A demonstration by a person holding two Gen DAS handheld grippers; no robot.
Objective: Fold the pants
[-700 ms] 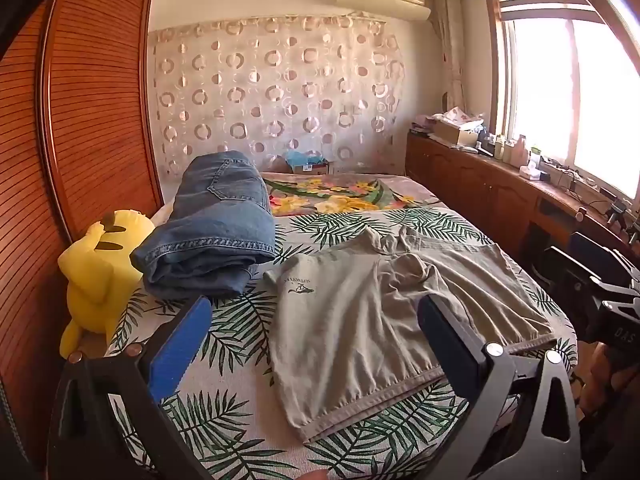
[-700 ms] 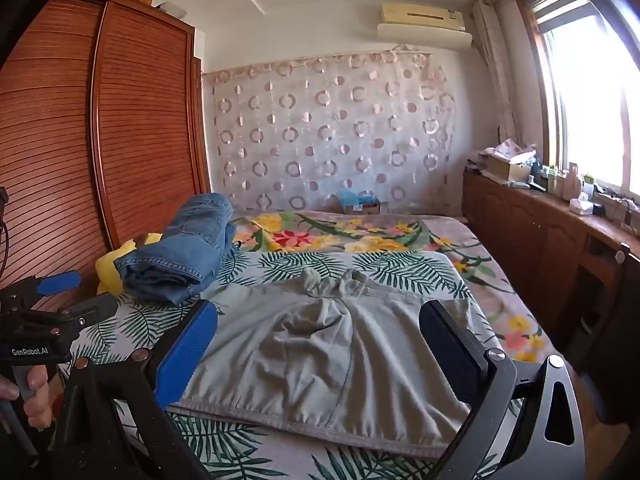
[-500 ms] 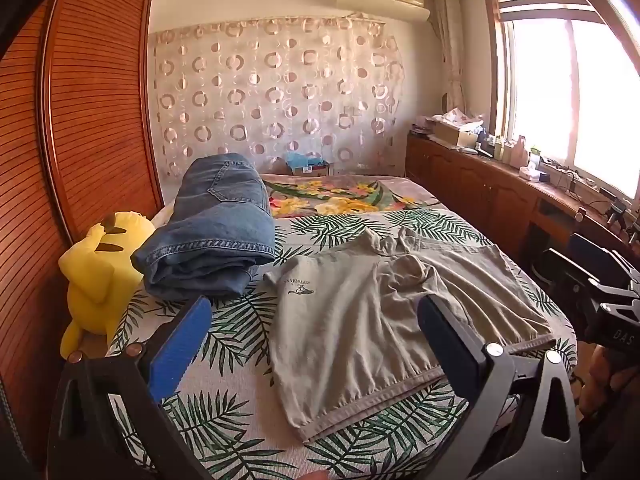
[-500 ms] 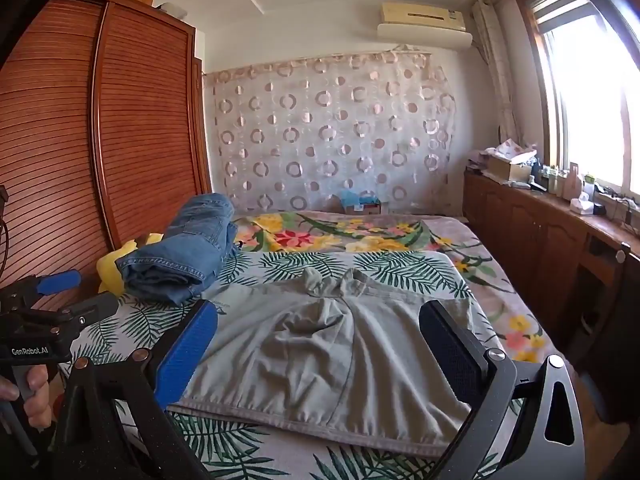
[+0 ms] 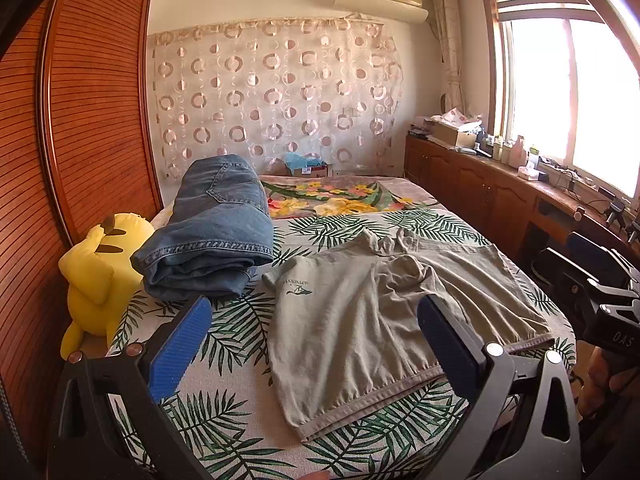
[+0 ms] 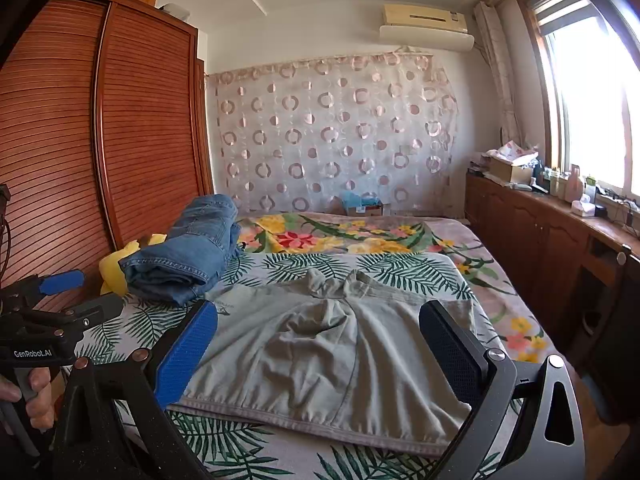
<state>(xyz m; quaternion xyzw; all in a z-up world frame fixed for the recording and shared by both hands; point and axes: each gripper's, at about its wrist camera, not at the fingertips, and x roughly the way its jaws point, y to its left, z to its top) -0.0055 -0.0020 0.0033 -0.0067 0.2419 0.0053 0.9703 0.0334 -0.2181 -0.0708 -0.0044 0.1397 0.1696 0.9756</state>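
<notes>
On the bed (image 5: 240, 400), flat khaki shorts (image 5: 360, 320)

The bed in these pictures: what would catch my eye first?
Grey-green shorts lie spread flat on the leaf-print bedspread, straight ahead of both open grippers. A folded pile of blue jeans sits behind them on the left, with a yellow plush toy wedged beside it against the wooden wardrobe.

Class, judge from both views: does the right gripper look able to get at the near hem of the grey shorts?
Probably yes: the right gripper is open, and nothing lies between it and the grey shorts.
</notes>
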